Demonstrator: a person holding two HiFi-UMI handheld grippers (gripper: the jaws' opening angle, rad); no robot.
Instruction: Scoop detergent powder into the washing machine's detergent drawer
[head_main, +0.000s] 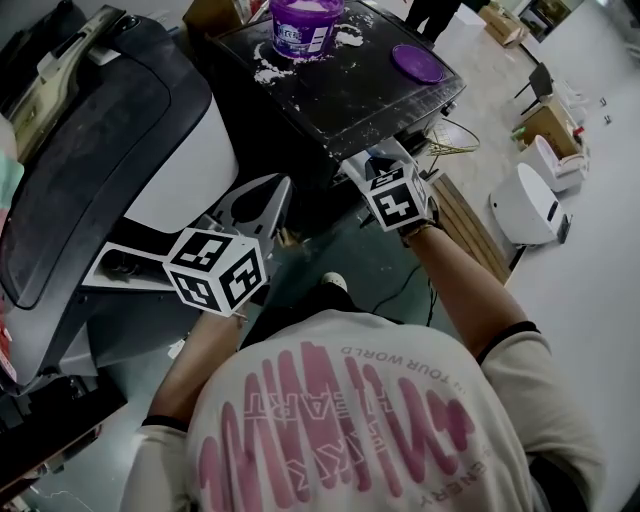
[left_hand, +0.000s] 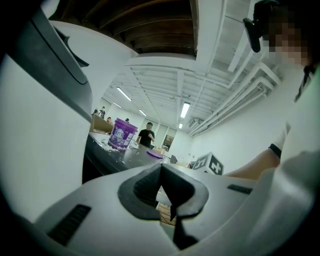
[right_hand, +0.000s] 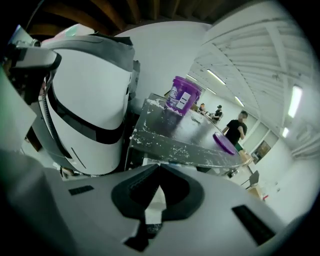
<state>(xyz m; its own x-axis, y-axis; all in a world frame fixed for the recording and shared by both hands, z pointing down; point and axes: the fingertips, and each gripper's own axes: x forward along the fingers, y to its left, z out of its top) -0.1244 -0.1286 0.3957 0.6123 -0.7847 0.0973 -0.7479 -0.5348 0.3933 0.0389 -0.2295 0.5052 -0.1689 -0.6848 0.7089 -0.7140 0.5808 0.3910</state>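
Note:
The purple detergent tub (head_main: 305, 25) (left_hand: 122, 134) (right_hand: 184, 96) stands open at the back of a black table (head_main: 350, 95), with white powder (head_main: 268, 70) spilled around it. Its purple lid (head_main: 417, 62) (right_hand: 224, 142) lies apart on the table. To the left is the white washing machine (head_main: 120, 150) (right_hand: 85, 100) with its dark lid. A flat white part (head_main: 115, 265) juts from the machine's front, half hidden by my left gripper's cube. My left gripper (head_main: 270, 195) (left_hand: 161, 167) is shut and empty below the table's edge. My right gripper (head_main: 362, 168) (right_hand: 159, 167) is also shut and empty near the table's front edge. I see no scoop.
On the floor to the right are a wooden pallet (head_main: 468, 215), loose cables (head_main: 450, 140), white round machines (head_main: 525, 205) and cardboard boxes (head_main: 548, 125). A person in black (left_hand: 146, 135) stands beyond the table.

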